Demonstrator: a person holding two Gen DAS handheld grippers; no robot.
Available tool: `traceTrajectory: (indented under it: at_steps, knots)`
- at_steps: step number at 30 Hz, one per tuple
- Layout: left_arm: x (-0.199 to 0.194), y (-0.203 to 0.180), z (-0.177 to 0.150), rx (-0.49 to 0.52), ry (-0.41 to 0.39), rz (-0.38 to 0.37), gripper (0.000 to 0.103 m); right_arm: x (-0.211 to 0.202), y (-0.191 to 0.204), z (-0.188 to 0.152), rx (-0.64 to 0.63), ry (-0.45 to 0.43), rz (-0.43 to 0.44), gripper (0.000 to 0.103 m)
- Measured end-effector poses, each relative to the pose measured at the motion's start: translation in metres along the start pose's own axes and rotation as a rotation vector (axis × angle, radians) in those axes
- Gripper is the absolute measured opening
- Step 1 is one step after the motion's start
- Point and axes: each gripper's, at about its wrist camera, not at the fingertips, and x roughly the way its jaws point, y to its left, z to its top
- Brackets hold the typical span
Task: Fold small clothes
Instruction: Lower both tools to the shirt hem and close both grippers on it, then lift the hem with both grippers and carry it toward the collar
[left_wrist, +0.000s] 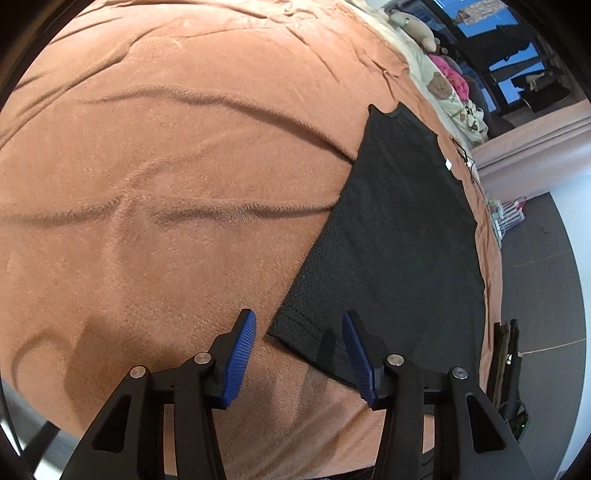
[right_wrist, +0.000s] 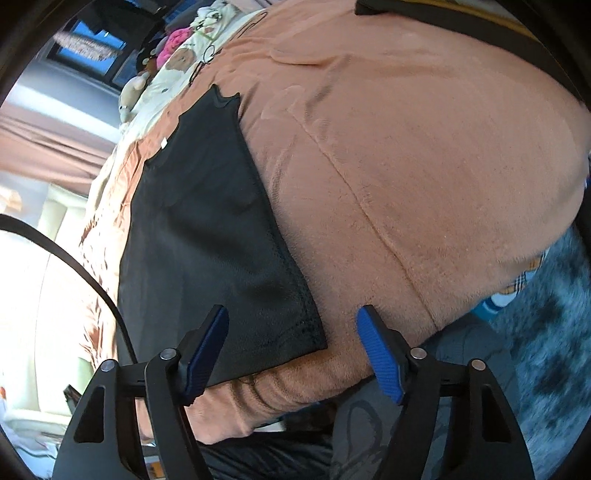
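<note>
Both grippers (left_wrist: 299, 325) (right_wrist: 291, 325) agape | black shirt (left_wrist: 391, 236) flat | orange blanket (left_wrist: 184, 166)

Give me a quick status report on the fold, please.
Left claw and right claw open, holding nothing. Black garment flat on the orange blanket, long narrow shape. Nothing on it.

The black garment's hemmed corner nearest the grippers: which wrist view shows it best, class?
The right wrist view: the black garment shows its stitched hem corner unobstructed between the open right gripper fingers. In the left wrist view the left gripper partly hides the hem.
</note>
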Motion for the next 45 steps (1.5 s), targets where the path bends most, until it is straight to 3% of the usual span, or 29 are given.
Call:
traceTrajectory:
  at_steps: [6,13,16,20,23,30,45]
  knots:
    - [0.009,0.004,0.007,-0.002,-0.017,-0.047,0.046,0.002,0.006,-0.005,-0.025,-0.020,-0.042,0.059]
    - [0.006,0.004,0.002,-0.005,-0.012,-0.022,0.030,0.003,0.013,-0.017,-0.033,-0.084,-0.085,0.049]
    - [0.006,0.001,-0.001,-0.002,-0.013,0.000,0.021,0.003,0.014,-0.021,-0.033,-0.103,-0.096,0.039]
    - [0.007,-0.003,-0.003,-0.004,-0.014,0.044,0.011,0.010,0.026,-0.027,-0.055,-0.082,-0.084,0.012]
    - [0.004,-0.005,-0.004,-0.005,-0.020,0.055,0.006,0.012,0.030,-0.024,-0.073,-0.074,-0.079,0.005]
    - [-0.011,-0.013,-0.011,0.028,-0.054,0.113,0.005,0.005,0.036,-0.022,-0.116,-0.078,-0.074,0.003]
    - [-0.064,-0.012,-0.051,0.047,-0.117,0.065,0.004,-0.028,0.042,-0.038,-0.206,-0.107,-0.047,0.002]
